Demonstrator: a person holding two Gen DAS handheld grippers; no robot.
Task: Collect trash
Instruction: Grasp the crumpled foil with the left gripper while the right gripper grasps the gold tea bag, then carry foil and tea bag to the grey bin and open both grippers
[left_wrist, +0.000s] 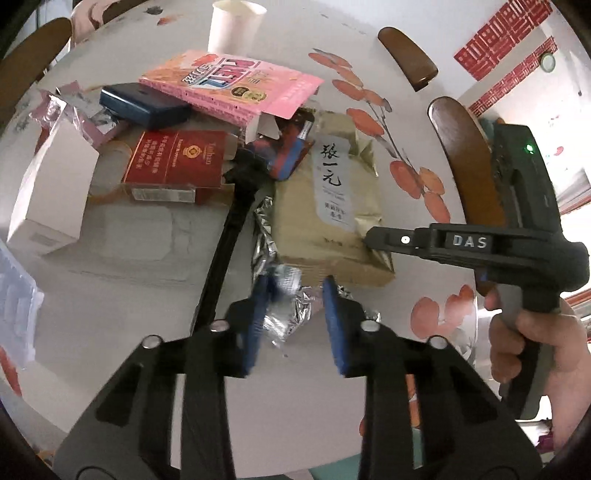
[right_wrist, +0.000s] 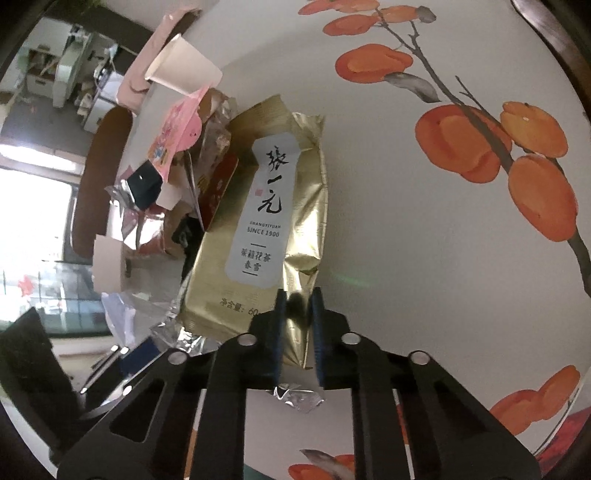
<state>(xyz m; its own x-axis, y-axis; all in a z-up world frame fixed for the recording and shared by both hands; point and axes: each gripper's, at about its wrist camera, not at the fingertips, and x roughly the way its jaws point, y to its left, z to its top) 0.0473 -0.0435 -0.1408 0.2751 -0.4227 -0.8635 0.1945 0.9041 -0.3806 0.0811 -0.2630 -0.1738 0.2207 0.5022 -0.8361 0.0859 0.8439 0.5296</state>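
Note:
A gold tea bag (left_wrist: 328, 218) with a white label lies on the round table, also in the right wrist view (right_wrist: 258, 229). My right gripper (right_wrist: 298, 314) is shut on the gold bag's near corner; from the left wrist view its finger (left_wrist: 388, 240) touches the bag's right edge. My left gripper (left_wrist: 295, 295) is open, its blue pads either side of crumpled silver foil (left_wrist: 284, 317) at the bag's near end. More trash lies behind: a pink box (left_wrist: 236, 85), a red box (left_wrist: 173, 162), a dark blue box (left_wrist: 144, 105), a white box (left_wrist: 51, 192).
A white paper cup (left_wrist: 232, 26) stands at the table's far side. A long black tool (left_wrist: 229, 236) lies across the pile. Dark wooden chair backs (left_wrist: 469, 158) ring the white table (left_wrist: 417, 122) printed with orange fruit. A clear plastic sheet (left_wrist: 14, 295) is at left.

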